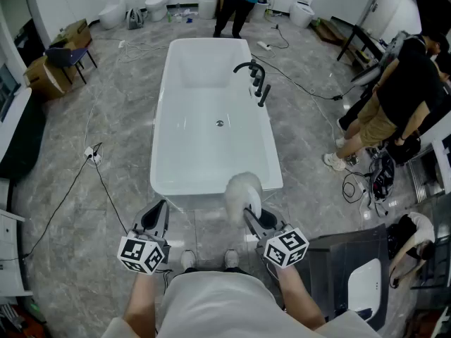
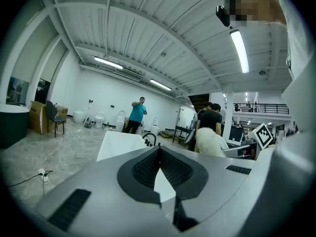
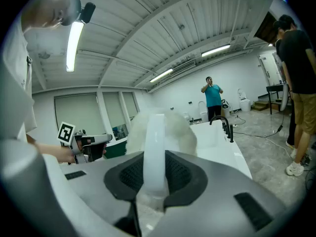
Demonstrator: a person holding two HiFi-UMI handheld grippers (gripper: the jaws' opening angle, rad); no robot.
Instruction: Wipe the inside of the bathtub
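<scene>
One fluffy duster (image 1: 242,187) in right gripper (image 1: 251,215)

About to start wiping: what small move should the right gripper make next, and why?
Probably lower the right gripper forward into the bathtub: its jaws are shut on the handle of the fluffy wiper, but the wiper head hangs over the near rim, not touching the inside.

We see a white bathtub (image 1: 163,118) with a black faucet (image 1: 248,66) on a grey marbled floor (image 1: 106,118). Our duster (image 1: 241,190) is fluffy white. The left gripper (image 1: 156,215) and right gripper (image 1: 249,214) are grey, with black-and-white square markers.
</scene>
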